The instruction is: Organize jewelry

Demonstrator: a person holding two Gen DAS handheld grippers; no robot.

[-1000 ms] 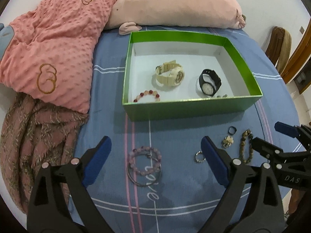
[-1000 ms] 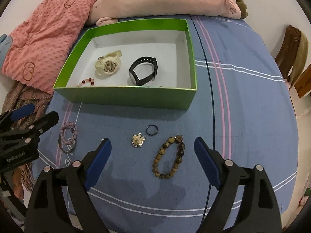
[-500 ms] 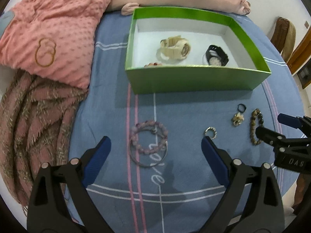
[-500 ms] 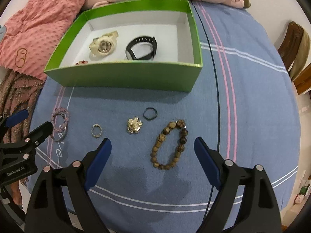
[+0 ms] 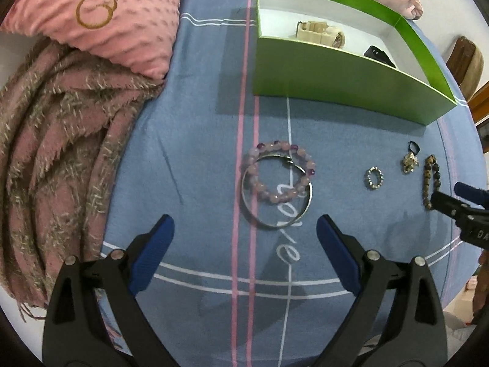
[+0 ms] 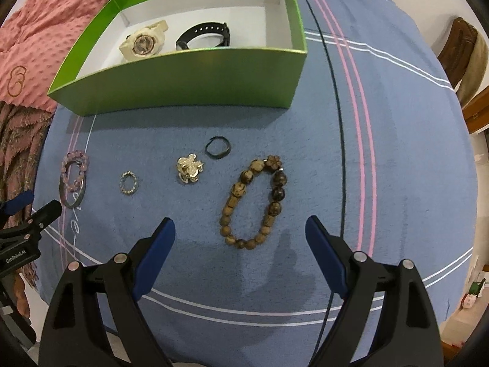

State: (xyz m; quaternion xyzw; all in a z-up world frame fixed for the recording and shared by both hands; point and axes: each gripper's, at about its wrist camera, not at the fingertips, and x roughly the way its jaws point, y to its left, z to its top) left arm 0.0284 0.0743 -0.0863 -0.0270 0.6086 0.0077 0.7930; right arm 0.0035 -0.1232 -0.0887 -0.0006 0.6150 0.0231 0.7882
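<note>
The brown bead bracelet (image 6: 255, 203) lies flat on the blue bed cover (image 6: 397, 183), just ahead of the right gripper (image 6: 240, 237), in line with the gap between its spread, empty fingers (image 6: 159, 241). Toward the bed's left edge follow a gold flower brooch (image 6: 189, 168), a dark ring (image 6: 217, 147) and a small sparkly ring (image 6: 129, 182). The pink bead bracelet (image 5: 279, 172) overlaps a silver bangle (image 5: 276, 192) just ahead of the left gripper (image 5: 244, 235), whose fingers (image 5: 334, 244) are also spread and empty. Beyond stands the green box (image 6: 183, 76), holding a cream watch (image 6: 142, 41) and a black watch (image 6: 203, 35).
</note>
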